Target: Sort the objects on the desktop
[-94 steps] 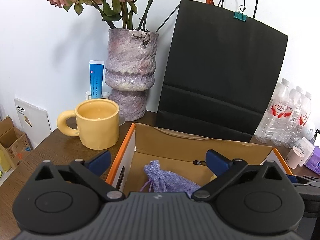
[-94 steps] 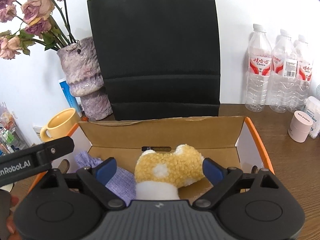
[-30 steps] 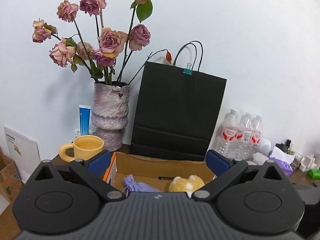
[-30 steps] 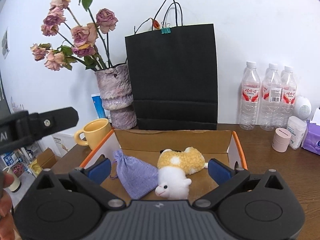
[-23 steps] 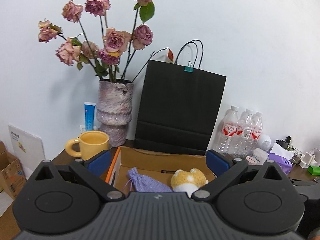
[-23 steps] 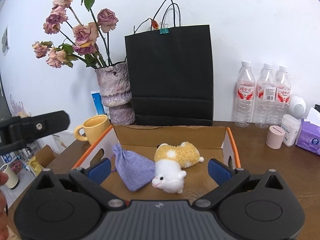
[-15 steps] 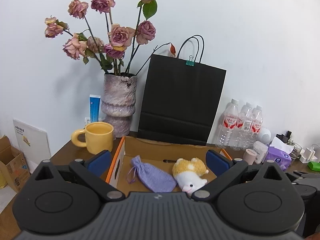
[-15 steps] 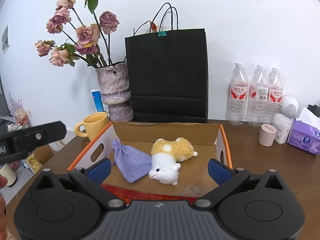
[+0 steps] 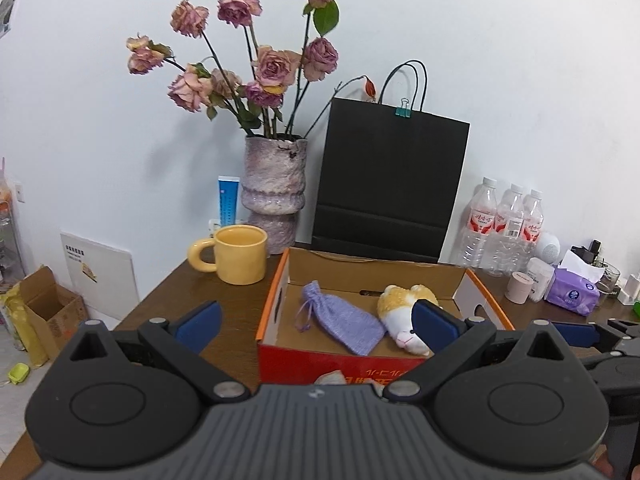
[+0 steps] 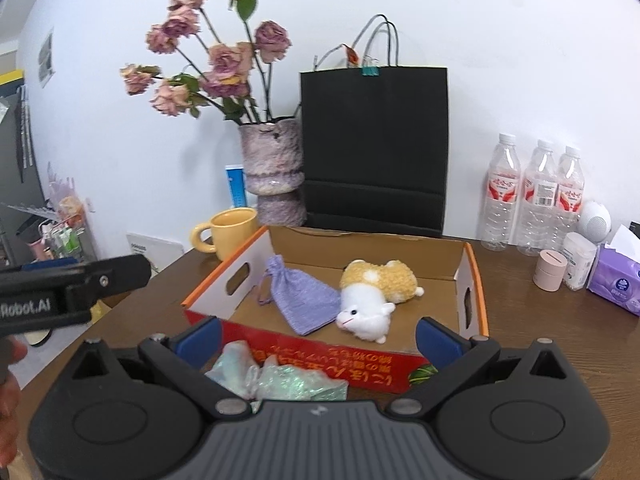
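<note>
An open cardboard box [image 9: 276, 296] [image 10: 224, 288] with orange rims and a red front sits on the wooden desk. Inside lie a lilac drawstring pouch [image 9: 340, 320] [image 10: 302, 300] and a yellow-and-white plush animal [image 9: 400, 312] [image 10: 374, 296]. A shiny iridescent plastic bag [image 10: 276, 378] lies on the desk in front of the box, between my right gripper's open fingers. My left gripper [image 9: 316, 322] is open and empty, held back from the box. My right gripper [image 10: 318, 336] is open and empty just above the plastic bag.
A yellow mug [image 9: 238, 254], a purple vase with dried roses [image 9: 274, 192] and a black paper bag [image 9: 390, 180] stand behind the box. Water bottles [image 10: 536, 200], a pink jar [image 10: 550, 270] and a tissue pack [image 10: 618, 272] stand at the right.
Both grippers have pulled back and away from the box. The pouch and plush stay in the box. The plastic bag has come into the right wrist view.
</note>
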The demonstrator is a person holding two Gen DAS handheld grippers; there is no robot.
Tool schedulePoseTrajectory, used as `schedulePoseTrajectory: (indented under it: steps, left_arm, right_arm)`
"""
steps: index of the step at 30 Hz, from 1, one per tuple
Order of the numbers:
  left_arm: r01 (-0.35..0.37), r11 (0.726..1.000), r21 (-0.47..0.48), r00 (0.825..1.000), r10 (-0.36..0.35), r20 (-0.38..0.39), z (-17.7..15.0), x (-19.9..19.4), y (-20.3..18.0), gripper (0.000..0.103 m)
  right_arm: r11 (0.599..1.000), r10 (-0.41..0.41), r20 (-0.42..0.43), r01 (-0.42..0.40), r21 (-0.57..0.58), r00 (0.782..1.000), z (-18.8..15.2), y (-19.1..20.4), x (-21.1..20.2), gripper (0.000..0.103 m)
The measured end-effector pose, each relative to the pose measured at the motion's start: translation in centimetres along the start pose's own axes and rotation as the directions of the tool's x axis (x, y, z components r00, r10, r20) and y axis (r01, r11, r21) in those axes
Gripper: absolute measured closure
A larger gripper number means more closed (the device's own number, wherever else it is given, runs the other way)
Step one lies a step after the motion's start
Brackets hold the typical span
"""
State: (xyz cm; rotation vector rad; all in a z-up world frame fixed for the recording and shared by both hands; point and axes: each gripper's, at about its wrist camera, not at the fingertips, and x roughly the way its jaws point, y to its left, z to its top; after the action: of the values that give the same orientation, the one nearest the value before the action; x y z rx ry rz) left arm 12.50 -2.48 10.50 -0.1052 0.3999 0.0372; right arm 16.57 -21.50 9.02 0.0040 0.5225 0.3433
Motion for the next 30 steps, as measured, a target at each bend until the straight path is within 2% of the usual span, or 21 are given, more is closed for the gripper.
schedulePoseTrajectory:
  steps: [5, 12, 18, 24, 30]
  left_arm:
    - [-0.001, 1.000, -0.012, 1.000, 0.001, 0.007, -0.1, -1.8, 0.9, 0.000]
    - [-0.015, 0.999, -0.038, 1.000, 0.014, -0.024, -0.9, -2.9, 2.7, 0.000]
    - [-0.044, 0.998, -0.038, 0.995, 0.040, -0.094, -2.6, -2.0, 3.6, 0.000]
    - [-0.056, 0.998, -0.022, 0.985, 0.052, -0.162, -4.4, -0.8, 4.2, 0.000]
    - [-0.072, 0.997, 0.012, 0.979, 0.073, -0.191, -5.6, 0.1, 4.6, 0.000]
  right_arm:
    - [0.999, 0.036, 0.001, -0.036, 0.011, 0.999, -1.3, 0.1, -1.5, 0.000]
    - [0.997, 0.068, -0.027, -0.067, 0.030, 0.997, -3.6, 0.1, -2.0, 0.000]
    - [0.994, 0.102, -0.075, -0.098, 0.054, 0.992, -5.1, 0.4, -0.5, 0.000]
    - [0.995, 0.100, -0.106, -0.098, 0.026, 0.989, -6.0, 1.4, 0.9, 0.000]
    - [0.996, 0.088, -0.127, -0.086, 0.021, 0.988, -6.5, 1.5, 1.8, 0.000]
